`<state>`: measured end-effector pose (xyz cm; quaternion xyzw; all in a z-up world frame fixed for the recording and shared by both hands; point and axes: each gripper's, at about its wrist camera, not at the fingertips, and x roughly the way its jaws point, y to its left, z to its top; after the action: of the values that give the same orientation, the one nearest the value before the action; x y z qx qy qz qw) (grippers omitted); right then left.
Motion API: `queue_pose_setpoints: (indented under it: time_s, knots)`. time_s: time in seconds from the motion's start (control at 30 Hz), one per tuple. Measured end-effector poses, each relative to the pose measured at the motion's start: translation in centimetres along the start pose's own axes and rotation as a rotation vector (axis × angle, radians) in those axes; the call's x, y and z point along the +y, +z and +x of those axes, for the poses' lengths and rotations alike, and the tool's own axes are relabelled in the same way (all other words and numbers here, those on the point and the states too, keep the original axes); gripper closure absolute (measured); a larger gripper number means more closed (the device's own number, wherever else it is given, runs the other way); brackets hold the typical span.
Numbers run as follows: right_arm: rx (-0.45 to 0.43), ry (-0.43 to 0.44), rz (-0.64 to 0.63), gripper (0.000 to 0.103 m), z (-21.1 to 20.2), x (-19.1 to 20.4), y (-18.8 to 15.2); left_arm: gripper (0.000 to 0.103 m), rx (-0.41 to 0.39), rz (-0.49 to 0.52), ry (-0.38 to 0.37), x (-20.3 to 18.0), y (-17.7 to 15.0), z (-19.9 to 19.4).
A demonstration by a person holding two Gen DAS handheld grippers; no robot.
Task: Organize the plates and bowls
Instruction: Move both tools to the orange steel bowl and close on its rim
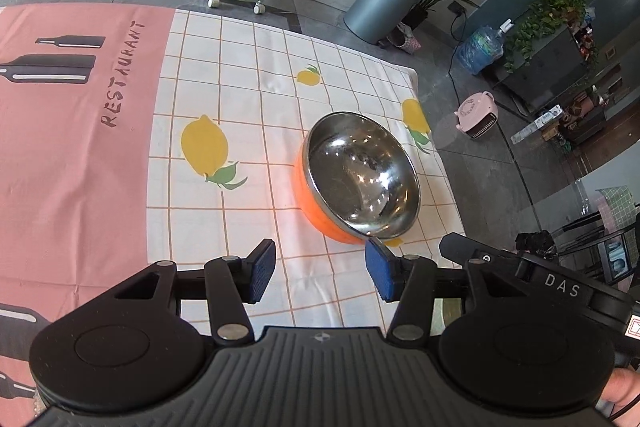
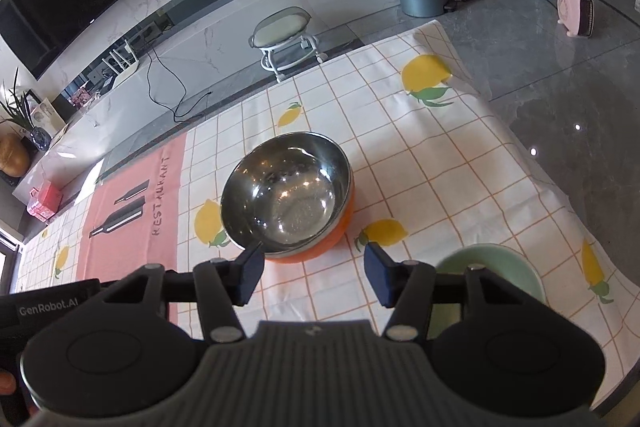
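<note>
While the left gripper (image 1: 320, 269) hovers with its fingers (image 1: 262, 269) released and nothing between them, the steel-lined orange bowl (image 1: 360, 183) sits on the counter's lemon-print cloth (image 1: 240, 87) just ahead of its right-hand fingertip. Further right, the right gripper (image 2: 314, 273) likewise has its fingers spread and empty, the same bowl just ahead and a pale green bowl (image 2: 500, 267) partly hidden behind its right side.
</note>
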<state>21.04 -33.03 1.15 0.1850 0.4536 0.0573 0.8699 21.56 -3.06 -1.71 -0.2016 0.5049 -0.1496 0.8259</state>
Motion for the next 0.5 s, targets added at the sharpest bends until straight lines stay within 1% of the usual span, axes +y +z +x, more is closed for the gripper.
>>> queue_pose_setpoints:
  time_s: [0.1,0.23,0.3,0.47,0.5]
  knots:
    - [0.024,0.003,0.046,0.049,1.5,-0.6,1.1,0.044,-0.004,-0.037,-0.009,0.7,1.2,1.1]
    - [0.020,-0.033,0.046,0.049,3.3,-0.7,2.2,0.044,-0.007,-0.055,0.002,1.0,2.5,2.8]
    - [0.031,-0.026,0.061,0.049,4.3,-0.9,2.7,0.044,0.001,-0.066,0.011,1.1,2.9,3.8]
    - [0.055,-0.043,0.058,0.056,6.6,-0.9,3.0,0.045,0.029,-0.047,0.031,1.0,3.7,6.0]
    - [0.062,-0.047,0.057,0.060,7.1,-0.9,3.0,0.045,0.038,-0.043,0.035,1.0,3.8,6.5]
